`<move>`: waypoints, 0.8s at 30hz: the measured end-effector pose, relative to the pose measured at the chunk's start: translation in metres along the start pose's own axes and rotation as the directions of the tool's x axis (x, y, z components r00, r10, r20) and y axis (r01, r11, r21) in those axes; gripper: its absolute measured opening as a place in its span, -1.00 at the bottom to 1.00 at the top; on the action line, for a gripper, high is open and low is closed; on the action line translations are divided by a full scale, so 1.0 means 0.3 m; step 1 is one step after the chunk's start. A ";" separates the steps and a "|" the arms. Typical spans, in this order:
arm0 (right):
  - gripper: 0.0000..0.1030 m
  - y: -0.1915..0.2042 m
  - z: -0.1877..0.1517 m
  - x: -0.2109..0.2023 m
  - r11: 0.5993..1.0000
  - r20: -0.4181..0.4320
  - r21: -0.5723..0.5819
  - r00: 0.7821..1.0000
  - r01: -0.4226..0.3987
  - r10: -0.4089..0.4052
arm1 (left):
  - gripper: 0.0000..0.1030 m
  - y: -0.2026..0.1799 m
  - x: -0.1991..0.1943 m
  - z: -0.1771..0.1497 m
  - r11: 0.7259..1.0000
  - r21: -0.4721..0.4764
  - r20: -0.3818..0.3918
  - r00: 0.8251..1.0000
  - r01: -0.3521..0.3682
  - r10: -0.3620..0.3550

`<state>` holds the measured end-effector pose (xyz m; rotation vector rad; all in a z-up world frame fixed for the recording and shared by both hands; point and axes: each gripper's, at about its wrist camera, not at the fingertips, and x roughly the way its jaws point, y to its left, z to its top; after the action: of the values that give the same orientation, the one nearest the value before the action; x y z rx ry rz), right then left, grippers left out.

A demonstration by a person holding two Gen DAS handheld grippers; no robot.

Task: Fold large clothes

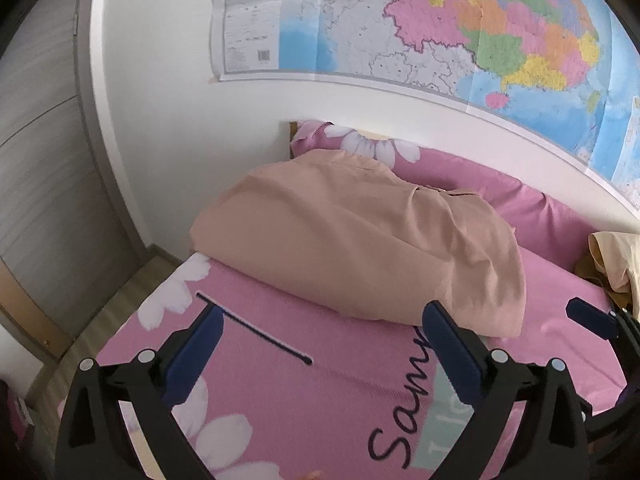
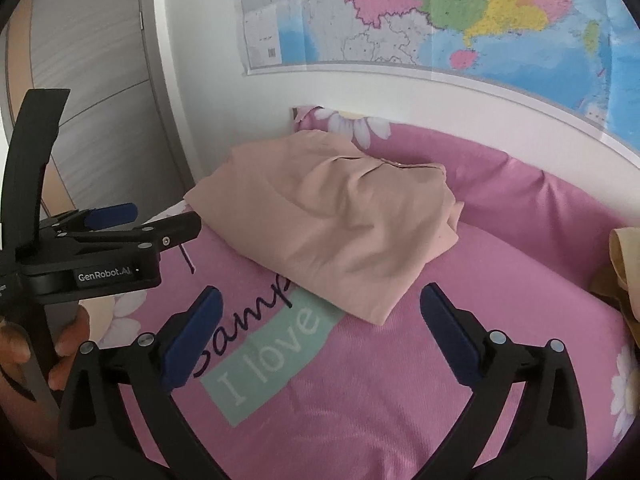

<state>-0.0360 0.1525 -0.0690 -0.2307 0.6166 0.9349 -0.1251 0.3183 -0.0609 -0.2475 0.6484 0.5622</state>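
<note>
1. The bed, under a pink cover printed with white daisies and dark script, fills the lower half of both views and is the landmark for all that follows
2. A coloured wall map hangs on the white wall behind the bed, above its far edge
3. The peach garment lies folded into a thick bundle on the bed's far half, one edge near the bed's left side, touching the cover and neither tool
4. The left gripper hangs over the near part of the bed with its blue-padded fingers spread wide and only cover between them; the right finger's tip overlaps the bundle's near edge in the picture, and contact cannot be told
5. The right gripper is likewise spread wide over the near bed, nothing between the pads, the bundle just beyond
6. A yellowish cloth sits at the bed's right edge
7. Only the right wrist view shows the left gripper from the side, with its maker's label, and a hand around its handle, left of the bed
8. Only the right wrist view shows the mint patch reading "I love" whole
9. Only the left wrist view shows the wooden floor left of the bed and a thin dark line on the cover
</note>
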 end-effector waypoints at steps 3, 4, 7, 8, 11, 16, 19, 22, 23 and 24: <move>0.89 0.001 -0.018 -0.013 1.000 0.000 0.015 1.000 -0.001 0.001 | 0.88 -0.007 -0.032 -0.017 1.000 -0.010 0.009 1.000 -0.027 0.027; 0.89 0.006 -0.029 -0.025 1.000 0.008 0.014 1.000 0.003 -0.003 | 0.88 -0.011 -0.046 -0.028 0.999 -0.014 0.012 0.999 -0.030 0.030; 0.89 0.020 -0.044 -0.048 1.000 0.020 -0.005 1.000 0.019 -0.019 | 0.88 -0.019 -0.074 -0.058 0.999 -0.024 0.012 0.999 -0.049 0.049; 0.89 0.024 -0.050 -0.058 1.000 0.023 -0.005 1.000 0.014 -0.014 | 0.88 -0.022 -0.081 -0.067 0.998 -0.023 0.012 0.999 -0.053 0.053; 0.89 0.032 -0.066 -0.082 1.000 0.032 0.003 0.999 0.007 -0.007 | 0.88 -0.030 -0.101 -0.087 0.998 -0.021 0.012 0.998 -0.067 0.067; 0.89 0.040 -0.090 -0.117 1.000 0.042 0.005 0.999 0.022 -0.023 | 0.88 -0.045 -0.136 -0.111 0.998 -0.016 0.015 0.998 -0.064 0.064; 0.89 0.041 -0.101 -0.133 1.000 0.045 0.013 0.999 0.025 -0.026 | 0.88 -0.052 -0.160 -0.123 0.996 -0.010 0.035 0.995 -0.090 0.090; 0.89 0.047 -0.112 -0.151 1.000 0.050 0.016 0.998 0.024 -0.025 | 0.88 -0.055 -0.180 -0.136 0.996 -0.011 0.034 0.996 -0.084 0.084; 0.89 0.050 -0.116 -0.155 1.000 0.050 0.015 0.998 0.024 -0.025 | 0.88 -0.055 -0.187 -0.142 0.996 -0.011 0.035 0.996 -0.084 0.084; 0.89 0.053 -0.119 -0.160 1.000 0.050 0.013 0.998 0.024 -0.025 | 0.88 -0.055 -0.192 -0.148 0.996 -0.011 0.035 0.995 -0.090 0.090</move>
<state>-0.0840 0.1132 -0.0683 -0.2022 0.5719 0.9106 -0.1758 0.2636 -0.0583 -0.2172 0.6248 0.6545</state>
